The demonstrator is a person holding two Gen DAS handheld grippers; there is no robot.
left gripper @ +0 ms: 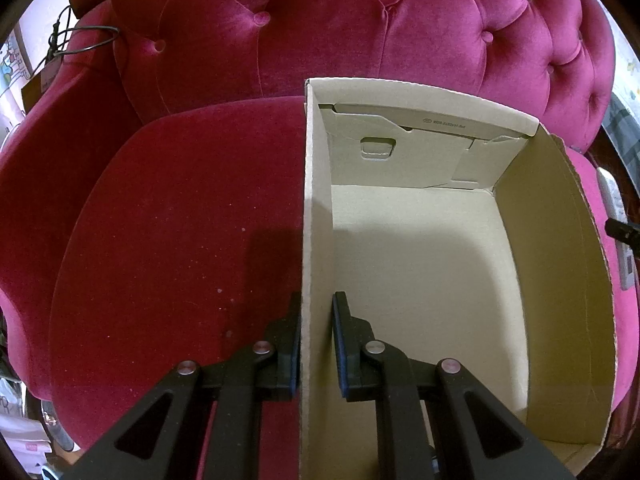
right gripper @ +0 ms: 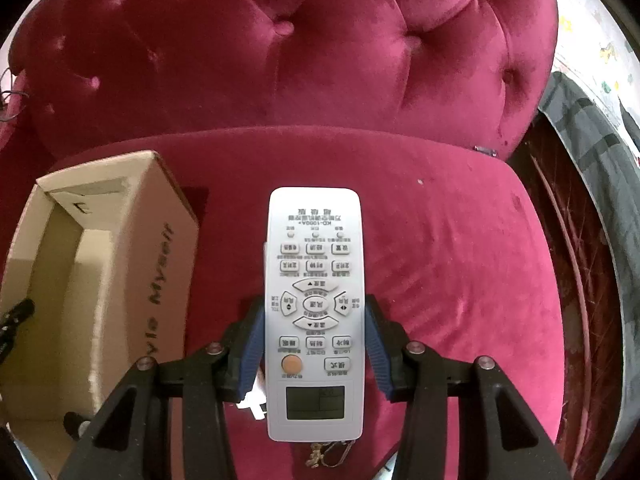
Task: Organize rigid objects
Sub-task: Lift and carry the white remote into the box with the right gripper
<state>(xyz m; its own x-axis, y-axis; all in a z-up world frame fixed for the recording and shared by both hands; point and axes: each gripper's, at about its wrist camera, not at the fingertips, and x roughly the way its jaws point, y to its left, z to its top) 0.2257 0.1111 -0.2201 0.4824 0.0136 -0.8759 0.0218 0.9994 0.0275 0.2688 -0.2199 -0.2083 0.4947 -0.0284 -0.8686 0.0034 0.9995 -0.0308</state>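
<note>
Left tool straddles the near wall of the open beige cardboard box, one pad each side, seemingly pinching it. Box interior shows nothing inside.

Right tool clamps the white rectangular remote control at mid-length, buttons up, over the magenta velvet armchair seat.

Judged early: remote not yet boxed.

Box lies left of right tool, its right wall the edge to clear. Seat ahead is open; tufted backrest behind.

Box left of remote
</note>
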